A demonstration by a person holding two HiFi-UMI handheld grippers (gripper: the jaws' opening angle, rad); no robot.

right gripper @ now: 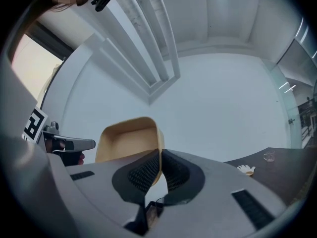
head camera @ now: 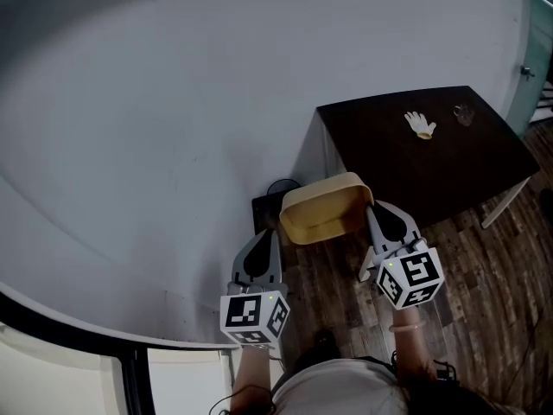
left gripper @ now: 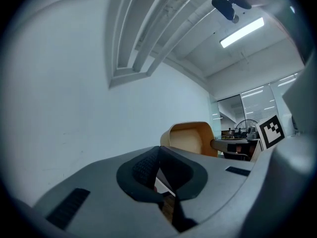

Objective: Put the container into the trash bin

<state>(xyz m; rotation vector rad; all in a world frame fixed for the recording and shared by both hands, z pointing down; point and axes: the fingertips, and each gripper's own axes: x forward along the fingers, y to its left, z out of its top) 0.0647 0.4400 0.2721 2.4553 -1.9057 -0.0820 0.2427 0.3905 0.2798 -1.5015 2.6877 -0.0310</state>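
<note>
Office — glass partitions, ceiling strip light

The dark bin by the wall is mostly hidden behind the container. From above, the right tool loses its tips under the container's rim. On the far table, a clear item is too small to identify. The person's torso is cut off at the near edge.

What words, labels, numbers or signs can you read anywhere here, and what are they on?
None can be read. The left gripper and the right gripper carry only black-and-white square patterns, with no letters or numbers. The container, the glove and the table show no print.
</note>
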